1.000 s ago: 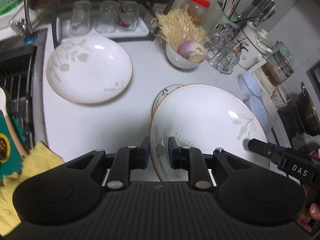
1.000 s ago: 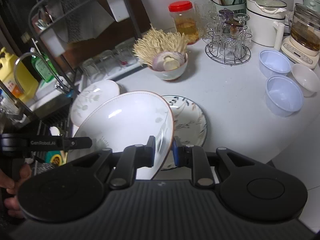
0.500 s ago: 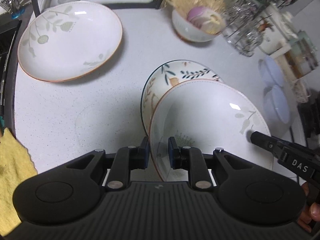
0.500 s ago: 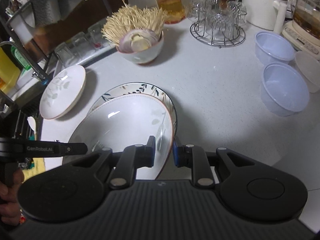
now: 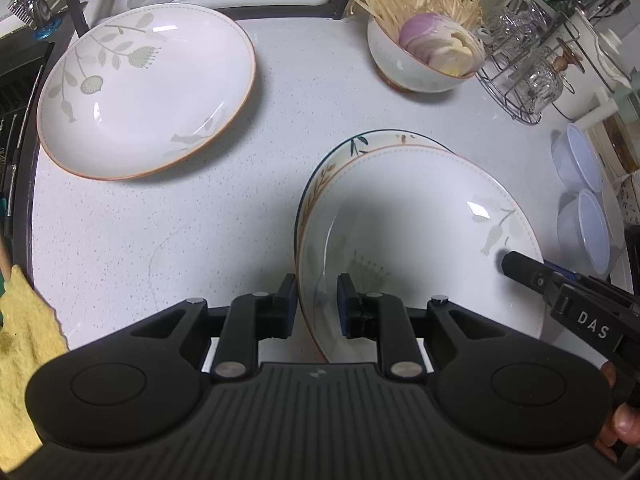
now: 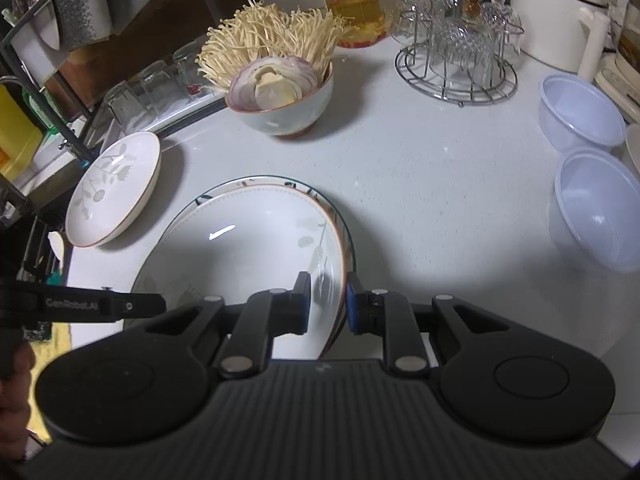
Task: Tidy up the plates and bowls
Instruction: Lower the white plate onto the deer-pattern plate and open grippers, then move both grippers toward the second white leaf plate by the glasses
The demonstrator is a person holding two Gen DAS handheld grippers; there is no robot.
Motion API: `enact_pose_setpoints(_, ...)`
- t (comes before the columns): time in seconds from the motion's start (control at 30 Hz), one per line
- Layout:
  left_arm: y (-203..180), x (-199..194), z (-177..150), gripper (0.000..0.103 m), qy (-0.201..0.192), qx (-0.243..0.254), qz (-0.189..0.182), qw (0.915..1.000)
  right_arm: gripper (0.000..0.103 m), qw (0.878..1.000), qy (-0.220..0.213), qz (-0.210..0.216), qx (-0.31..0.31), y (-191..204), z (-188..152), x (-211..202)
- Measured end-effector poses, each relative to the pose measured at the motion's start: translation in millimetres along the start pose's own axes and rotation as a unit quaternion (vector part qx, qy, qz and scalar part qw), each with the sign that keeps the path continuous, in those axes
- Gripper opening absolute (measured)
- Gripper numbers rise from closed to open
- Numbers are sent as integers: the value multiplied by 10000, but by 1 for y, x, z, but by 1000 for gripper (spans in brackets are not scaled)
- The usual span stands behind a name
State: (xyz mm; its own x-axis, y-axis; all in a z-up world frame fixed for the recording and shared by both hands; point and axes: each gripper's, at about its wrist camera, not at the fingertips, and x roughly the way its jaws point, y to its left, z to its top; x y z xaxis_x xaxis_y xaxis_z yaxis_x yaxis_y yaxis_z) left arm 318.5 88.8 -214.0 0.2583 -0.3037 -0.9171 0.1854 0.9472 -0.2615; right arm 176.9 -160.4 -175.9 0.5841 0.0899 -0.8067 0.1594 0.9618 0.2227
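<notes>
A white orange-rimmed plate [image 5: 420,236] lies on top of a dark-rimmed leaf-patterned plate [image 5: 360,142] on the counter; both show in the right wrist view too, the white plate [image 6: 248,240] over the patterned one [image 6: 304,189]. My left gripper [image 5: 317,304] straddles the white plate's left rim, jaws slightly apart. My right gripper [image 6: 328,300] straddles its right rim the same way. A second white leaf-print plate [image 5: 148,88] lies at the far left, also seen in the right wrist view [image 6: 112,188].
A bowl of onion slices and enoki mushrooms [image 6: 280,96] stands behind the plates. A wire glass rack [image 6: 456,60] and two clear plastic bowls [image 6: 592,208] are at the right. The sink [image 5: 16,92] and a yellow cloth [image 5: 24,344] are at the left.
Both grippers lowered the white plate onto the patterned plate. Their jaws have opened slightly, so the pads stand off the rim.
</notes>
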Motion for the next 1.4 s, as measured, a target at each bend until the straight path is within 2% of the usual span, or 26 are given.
enact_pose_setpoints(0.2,2,3,8,23,86,-128,-47,9999,21,9999,79,-40,65,-4,5,11)
enact_pose_setpoints(0.4,3,3,11,23,116,-225,-71,9997,23,9998,10,-111,-181,0,10,13)
enact_pose_setpoints(0.63,4,-24,7,23,-171,-123,-116,9997,23,9992,-311,-91,-252,7,19,-7)
enact_pose_setpoints(0.83,0,-69,3,23,-593,78,-144,9981,23,9976,-674,-32,-123,19,25,-38)
enact_pose_setpoints(1.1,-16,-129,-9,23,-1055,373,-454,9927,23,9927,-1192,191,-24,32,28,-93)
enact_pose_setpoints(1.4,-39,-180,-26,24,-1481,714,-563,9848,23,9877,-1496,429,-129,43,24,-155)
